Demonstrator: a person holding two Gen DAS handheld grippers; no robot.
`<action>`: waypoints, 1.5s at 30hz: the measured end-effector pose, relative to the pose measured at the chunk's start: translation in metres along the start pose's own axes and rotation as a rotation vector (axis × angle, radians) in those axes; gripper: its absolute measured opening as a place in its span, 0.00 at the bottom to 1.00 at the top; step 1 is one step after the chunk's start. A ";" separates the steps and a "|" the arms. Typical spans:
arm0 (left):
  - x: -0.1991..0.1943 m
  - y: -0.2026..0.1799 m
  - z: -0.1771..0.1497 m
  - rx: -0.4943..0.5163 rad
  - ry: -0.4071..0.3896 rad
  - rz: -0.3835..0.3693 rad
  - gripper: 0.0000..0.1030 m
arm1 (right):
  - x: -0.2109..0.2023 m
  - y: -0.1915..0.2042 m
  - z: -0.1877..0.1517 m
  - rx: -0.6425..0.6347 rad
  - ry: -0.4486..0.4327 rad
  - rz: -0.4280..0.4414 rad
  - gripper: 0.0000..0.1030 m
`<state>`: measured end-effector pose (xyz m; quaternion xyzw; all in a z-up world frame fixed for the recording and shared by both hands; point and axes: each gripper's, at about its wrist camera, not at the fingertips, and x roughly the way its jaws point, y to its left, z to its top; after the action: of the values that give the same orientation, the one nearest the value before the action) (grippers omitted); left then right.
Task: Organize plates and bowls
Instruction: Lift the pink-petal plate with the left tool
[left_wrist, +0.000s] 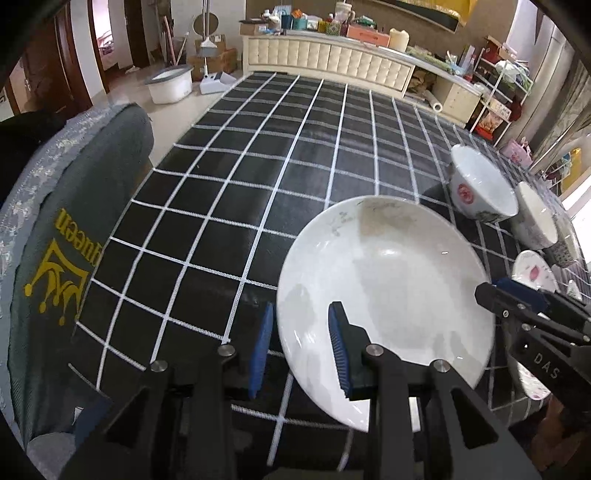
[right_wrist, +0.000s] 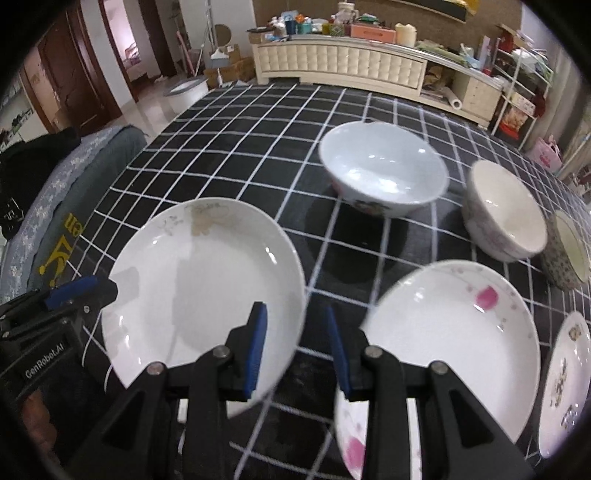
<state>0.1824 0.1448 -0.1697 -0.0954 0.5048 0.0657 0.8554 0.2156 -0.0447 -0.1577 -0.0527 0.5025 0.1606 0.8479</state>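
A plain white plate (left_wrist: 388, 291) lies on the black checked tablecloth; it also shows in the right wrist view (right_wrist: 199, 295). My left gripper (left_wrist: 301, 350) is open, its jaws straddling that plate's left rim. My right gripper (right_wrist: 295, 347) is open and empty, hovering over the gap between the white plate and a pink-flowered plate (right_wrist: 450, 339). A white bowl with a red mark (left_wrist: 480, 184) stands behind, seen also in the right wrist view (right_wrist: 384, 166). A second bowl (right_wrist: 506, 210) stands to its right.
A patterned cup (right_wrist: 567, 251) and another decorated plate (right_wrist: 565, 380) sit at the right edge. A grey chair back (left_wrist: 74, 221) with a yellow crown logo stands at the table's left side. A cluttered cream sideboard (right_wrist: 351, 66) lies beyond the table.
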 end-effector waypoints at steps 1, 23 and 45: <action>-0.005 -0.003 0.000 0.004 -0.008 -0.001 0.28 | -0.007 -0.004 -0.003 0.008 -0.009 -0.001 0.37; -0.038 -0.154 -0.027 0.239 -0.001 -0.154 0.28 | -0.065 -0.127 -0.072 0.230 -0.056 -0.111 0.37; 0.034 -0.207 -0.017 0.311 0.117 -0.171 0.28 | -0.035 -0.180 -0.079 0.308 0.011 -0.135 0.37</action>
<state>0.2277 -0.0597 -0.1874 -0.0083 0.5479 -0.0919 0.8314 0.1927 -0.2422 -0.1792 0.0436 0.5211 0.0238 0.8520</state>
